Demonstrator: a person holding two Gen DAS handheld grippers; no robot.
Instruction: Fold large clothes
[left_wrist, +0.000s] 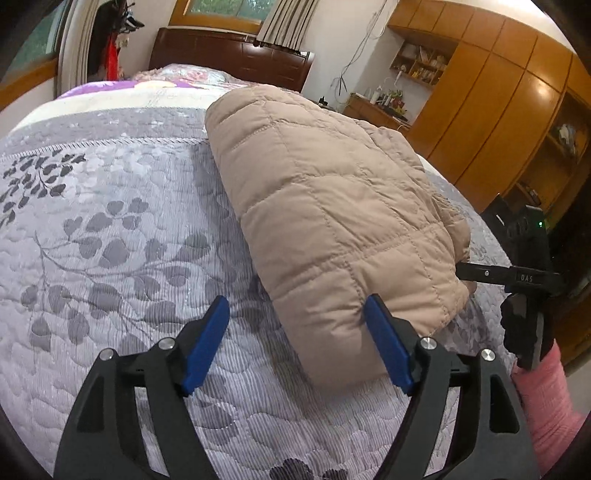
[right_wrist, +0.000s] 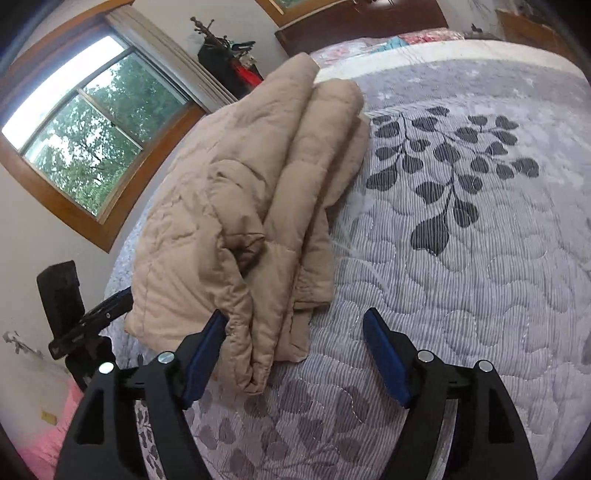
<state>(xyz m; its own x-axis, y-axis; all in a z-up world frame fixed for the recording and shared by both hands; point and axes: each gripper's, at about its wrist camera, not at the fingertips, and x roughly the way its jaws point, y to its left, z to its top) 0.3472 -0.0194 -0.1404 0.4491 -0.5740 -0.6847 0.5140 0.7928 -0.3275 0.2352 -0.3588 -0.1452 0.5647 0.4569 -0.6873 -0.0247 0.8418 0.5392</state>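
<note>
One folded beige quilted jacket (left_wrist: 332, 206) lying on the grey leaf-patterned bedspread (left_wrist: 110, 240), two grippers hovering at its near end, left gripper (left_wrist: 297, 343) spread wide, right gripper (right_wrist: 295, 354) also spread, neither pinching anything

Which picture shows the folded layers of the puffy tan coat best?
The right wrist view. There the quilted tan coat faces the camera with its open edges, so the stacked folds show side by side. The left wrist view shows the coat only as one smooth rounded bundle on the grey bedspread.
</note>
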